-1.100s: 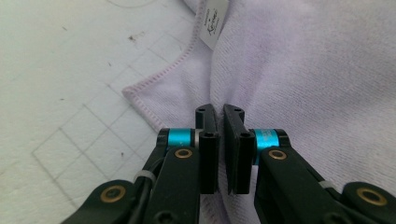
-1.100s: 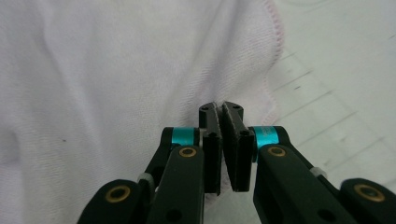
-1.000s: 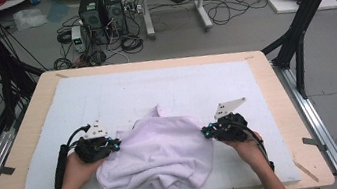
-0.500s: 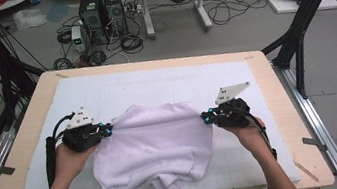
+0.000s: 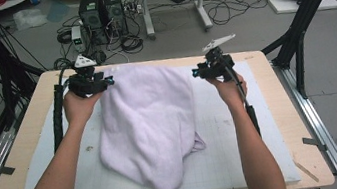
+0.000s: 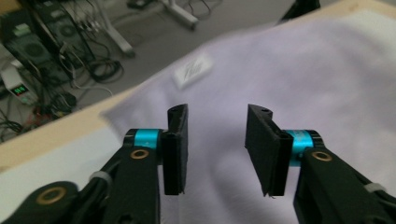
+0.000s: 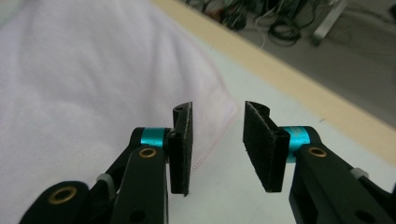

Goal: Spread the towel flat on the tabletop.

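A pale lilac towel (image 5: 150,122) lies stretched from the table's far edge toward the near edge, bunched at its near end. My left gripper (image 5: 106,82) hovers at the towel's far left corner. In the left gripper view its jaws (image 6: 217,144) have just been opening and stand apart, with nothing pinched, above the towel (image 6: 303,79) and its white label (image 6: 193,70). My right gripper (image 5: 195,73) is at the far right corner. Its jaws (image 7: 217,144) have also just been opening, and the towel's (image 7: 93,88) hemmed corner lies just left of them.
A white gridded mat (image 5: 228,136) covers the wooden table (image 5: 294,121). Beyond the far edge, computer towers (image 5: 100,8) and cables sit on the floor. Black frame posts (image 5: 298,29) rise at both sides of the table.
Both hands moved up and toward the table's far edge, drawing the towel's edge out flat. Both grippers then opened and let go of the towel.
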Available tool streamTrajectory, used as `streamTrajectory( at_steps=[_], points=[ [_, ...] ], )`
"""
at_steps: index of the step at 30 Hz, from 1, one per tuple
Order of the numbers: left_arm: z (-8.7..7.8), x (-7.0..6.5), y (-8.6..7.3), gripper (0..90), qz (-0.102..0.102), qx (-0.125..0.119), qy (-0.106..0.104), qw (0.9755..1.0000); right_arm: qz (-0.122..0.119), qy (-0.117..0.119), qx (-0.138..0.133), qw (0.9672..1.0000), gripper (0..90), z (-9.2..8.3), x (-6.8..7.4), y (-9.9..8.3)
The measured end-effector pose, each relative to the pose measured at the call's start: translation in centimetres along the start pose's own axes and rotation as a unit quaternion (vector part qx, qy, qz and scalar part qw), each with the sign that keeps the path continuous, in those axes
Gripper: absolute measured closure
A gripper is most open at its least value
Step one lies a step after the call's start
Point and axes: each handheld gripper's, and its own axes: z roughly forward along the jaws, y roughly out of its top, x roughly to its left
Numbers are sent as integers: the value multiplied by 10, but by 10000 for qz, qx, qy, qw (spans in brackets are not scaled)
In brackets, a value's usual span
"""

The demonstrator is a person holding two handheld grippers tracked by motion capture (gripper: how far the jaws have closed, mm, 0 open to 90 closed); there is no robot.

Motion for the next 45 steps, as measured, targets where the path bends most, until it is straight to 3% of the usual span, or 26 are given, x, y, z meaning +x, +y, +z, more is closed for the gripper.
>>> streamTrajectory(
  at_steps=[2,3,4,5,8,11,14,15,18,23,24,25,27,28,29,31,37,45],
  points=[
    [3,-1,-8,547,-6,71,-122,9999,-111,38,151,9998,618,8,4,-8],
    [7,-2,-24,544,-78,116,-252,9996,-144,276,415,9987,595,21,10,-24],
    [7,-2,-24,543,-78,116,-252,9996,-144,276,415,9987,595,21,10,-24],
    [7,-4,-39,541,-129,160,-418,9989,-181,444,291,9984,606,24,17,-38],
    [5,-8,-51,537,-71,145,-489,9987,-189,560,260,9979,595,24,24,-47],
    [-5,-17,-69,520,90,88,-732,9972,-309,800,81,9963,577,12,37,-60],
    [-13,-19,-78,515,103,15,-820,9966,-288,912,-99,9954,570,3,42,-65],
    [-17,-21,-82,510,144,29,-856,9962,-321,967,-233,9945,564,-8,47,-71],
    [-28,-25,-92,506,151,-20,-957,9953,-354,1029,-287,9937,555,-15,53,-75],
    [-48,-36,-112,485,183,-130,-1154,9931,-528,1211,-489,9900,541,-29,76,-92],
    [-51,-38,-116,481,208,-132,-1170,9928,-554,1233,-457,9898,538,-30,80,-94],
    [-60,-43,-124,473,230,-214,-1150,9929,-642,1384,-114,9882,522,-30,93,-97],
    [-64,-45,-128,472,250,-223,-1154,9928,-696,1441,-67,9871,523,-31,97,-98],
    [-71,-48,-133,467,227,-290,-1195,9922,-931,1336,-321,9861,542,-36,111,-104],
    [-75,-50,-134,467,260,-299,-1196,9920,-968,1344,-353,9856,538,-37,115,-106],
    [-79,-52,-136,465,273,-331,-1193,9919,-969,1429,-308,9845,526,-37,121,-112],
    [-97,-64,-150,431,408,-306,-1304,9901,-893,1590,-506,9819,501,-42,129,-131],
    [-99,-77,-167,402,456,-218,-1483,9876,-885,1695,-590,9798,481,-47,140,-142]
  ],
)
